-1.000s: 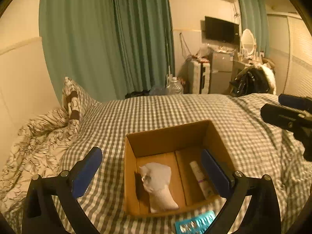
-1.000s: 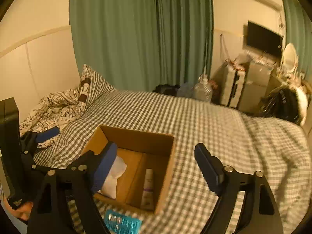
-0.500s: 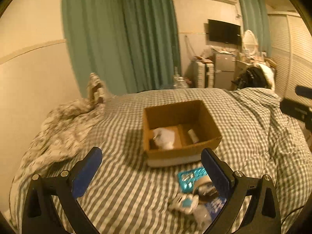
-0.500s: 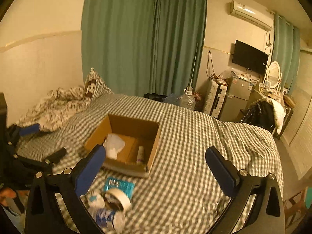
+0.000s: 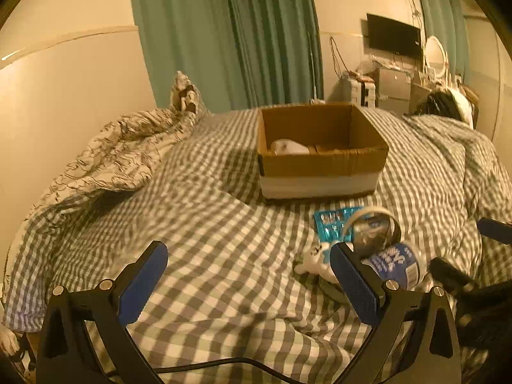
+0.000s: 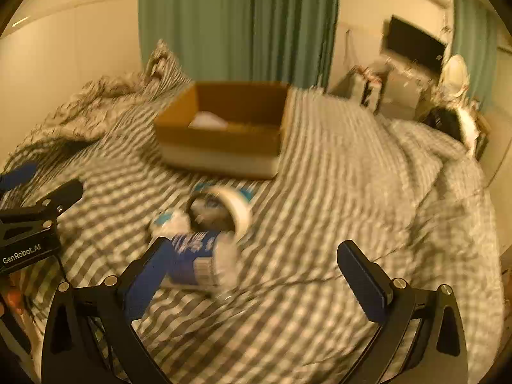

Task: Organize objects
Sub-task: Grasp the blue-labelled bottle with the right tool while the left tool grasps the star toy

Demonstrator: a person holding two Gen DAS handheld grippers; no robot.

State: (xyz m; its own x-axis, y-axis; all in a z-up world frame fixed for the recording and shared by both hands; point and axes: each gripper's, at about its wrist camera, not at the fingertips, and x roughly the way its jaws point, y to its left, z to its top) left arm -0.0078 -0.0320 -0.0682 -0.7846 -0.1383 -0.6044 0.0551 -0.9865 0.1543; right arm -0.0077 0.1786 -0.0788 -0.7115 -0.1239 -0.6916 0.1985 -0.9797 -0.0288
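Note:
A cardboard box (image 5: 323, 163) (image 6: 220, 147) stands on the checked bed with a white cloth (image 5: 288, 147) inside. In front of it lie a blue blister pack (image 5: 332, 222), a tape roll (image 5: 372, 228) (image 6: 228, 206), a blue-labelled container (image 5: 396, 265) (image 6: 198, 260) and a small white-and-blue item (image 5: 315, 260). My left gripper (image 5: 248, 283) is open and empty, low over the bed left of the pile. My right gripper (image 6: 260, 278) is open and empty, with the container by its left finger.
A crumpled patterned duvet (image 5: 108, 160) lies at the left by the wall. Green curtains (image 5: 243, 38), a TV (image 5: 393, 36) and cluttered furniture (image 5: 384, 86) stand beyond the bed. The bed's right side is rumpled (image 6: 432, 166).
Both grippers have pulled back from over the box and dropped low toward the bed's near end. The pile of loose items has come into view close to them.

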